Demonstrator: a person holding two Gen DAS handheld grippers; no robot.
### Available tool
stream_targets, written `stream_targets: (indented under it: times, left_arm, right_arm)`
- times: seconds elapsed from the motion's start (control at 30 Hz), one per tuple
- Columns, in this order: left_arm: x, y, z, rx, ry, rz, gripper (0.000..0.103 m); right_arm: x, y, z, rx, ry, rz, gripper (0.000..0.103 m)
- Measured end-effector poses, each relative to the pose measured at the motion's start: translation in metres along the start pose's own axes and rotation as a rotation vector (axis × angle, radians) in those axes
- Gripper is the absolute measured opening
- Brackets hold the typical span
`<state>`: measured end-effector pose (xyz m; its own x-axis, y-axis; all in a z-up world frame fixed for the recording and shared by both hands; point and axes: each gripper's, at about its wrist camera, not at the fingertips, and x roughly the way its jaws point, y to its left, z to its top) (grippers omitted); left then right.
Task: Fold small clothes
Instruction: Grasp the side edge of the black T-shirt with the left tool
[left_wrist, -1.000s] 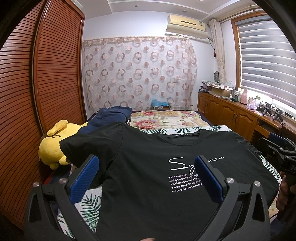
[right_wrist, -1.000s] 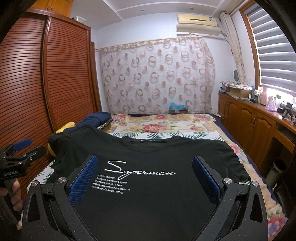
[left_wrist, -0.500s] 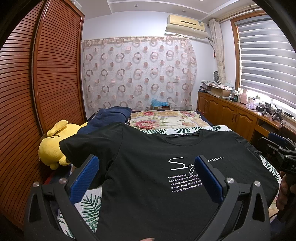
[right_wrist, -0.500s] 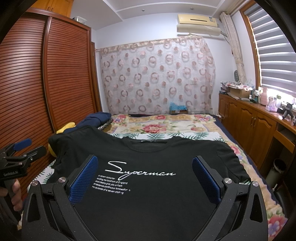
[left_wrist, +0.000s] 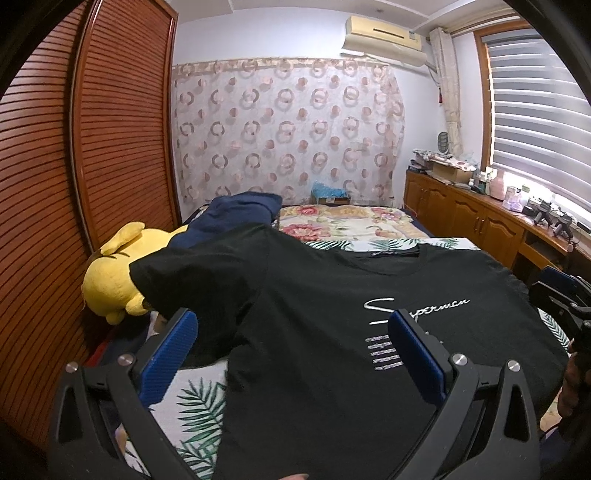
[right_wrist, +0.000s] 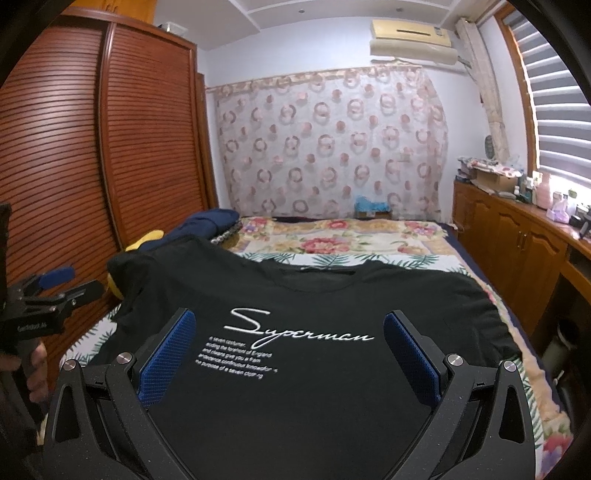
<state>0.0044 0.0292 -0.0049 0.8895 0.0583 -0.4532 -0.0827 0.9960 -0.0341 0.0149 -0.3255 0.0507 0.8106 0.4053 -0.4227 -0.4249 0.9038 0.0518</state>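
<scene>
A black T-shirt (left_wrist: 314, 314) with white "Superman" script lies spread flat, front up, on the bed; it also shows in the right wrist view (right_wrist: 314, 369). My left gripper (left_wrist: 291, 332) is open and empty, hovering above the shirt's left side near its left sleeve (left_wrist: 192, 273). My right gripper (right_wrist: 288, 336) is open and empty above the shirt's middle, over the print. The right gripper shows at the right edge of the left wrist view (left_wrist: 565, 295), and the left gripper at the left edge of the right wrist view (right_wrist: 48, 291).
A yellow plush toy (left_wrist: 114, 280) and a dark blue bundle (left_wrist: 236, 214) lie at the bed's left side beside a slatted wooden wardrobe (left_wrist: 74, 166). The floral bedspread (right_wrist: 332, 236) stretches behind the shirt. Wooden cabinets (right_wrist: 517, 240) with clutter run along the right wall.
The left gripper has shifted slightly left, so more of the shirt's print shows. The right gripper has barely moved. Both stay open.
</scene>
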Motion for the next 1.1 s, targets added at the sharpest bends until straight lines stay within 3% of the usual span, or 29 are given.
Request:
stream_targets:
  times: [0.3, 0.83, 0.93, 1.1]
  left_arm:
    - [0.023, 0.027, -0.015, -0.019, 0.067, -0.015, 0.103]
    - [0.075, 0.125, -0.018, -0.072, 0.147, 0.043, 0.103]
    - [0.086, 0.145, -0.013, -0.111, 0.144, 0.012, 0.100]
    - [0.098, 0.173, 0.002, -0.165, 0.133, -0.012, 0.086]
  right_arm:
    - [0.027, 0.011, -0.007, -0.028, 0.050, 0.044, 0.103]
    - [0.078, 0.043, -0.019, -0.086, 0.140, 0.140, 0.103]
    - [0.081, 0.049, -0.021, -0.081, 0.151, 0.171, 0.103]
    - [0.089, 0.059, -0.018, -0.114, 0.161, 0.193, 0.103]
